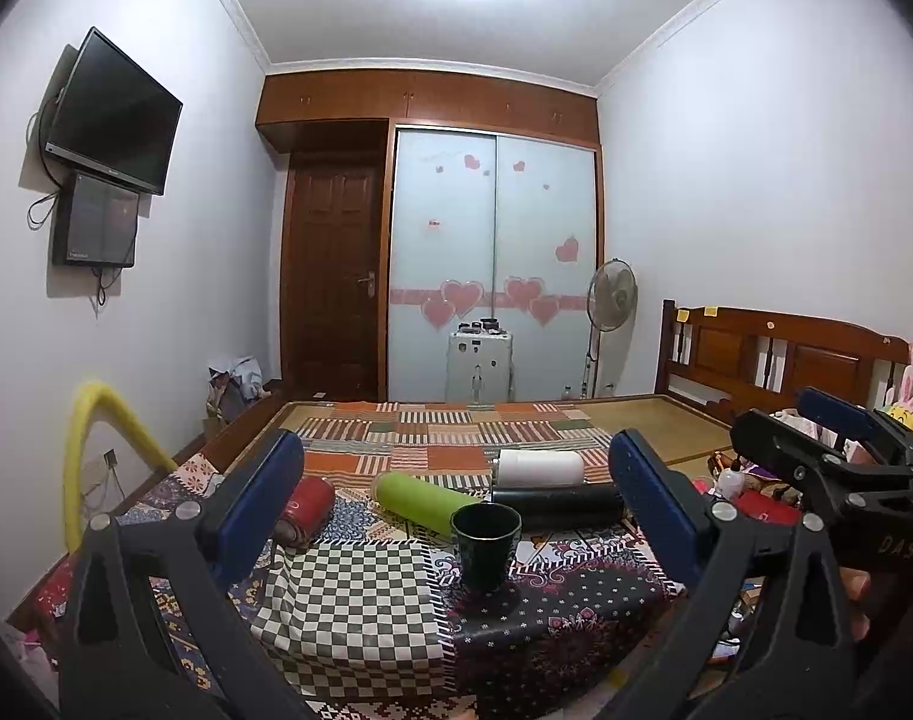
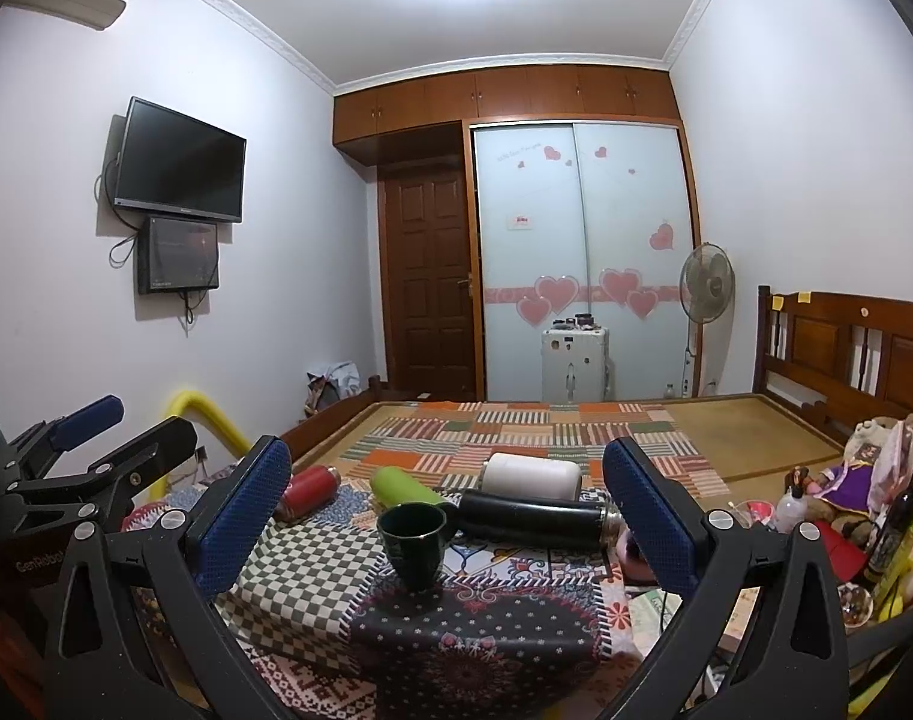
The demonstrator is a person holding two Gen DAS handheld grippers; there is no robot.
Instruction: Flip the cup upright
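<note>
A dark green cup (image 1: 485,545) stands upright, mouth up, on the patterned cloth of the bed; it also shows in the right wrist view (image 2: 413,546). My left gripper (image 1: 456,516) is open and empty, its blue pads wide apart, a little in front of the cup. My right gripper (image 2: 447,516) is open and empty too, held just short of the cup. The right gripper shows at the right edge of the left wrist view (image 1: 828,450), and the left gripper at the left edge of the right wrist view (image 2: 96,438).
Behind the cup lie a red bottle (image 1: 305,507), a green bottle (image 1: 423,498), a black flask (image 1: 558,504) and a white bottle (image 1: 540,467). Toys and bottles (image 2: 846,498) crowd the right side. A yellow padded rail (image 1: 90,450) stands at the left bed edge.
</note>
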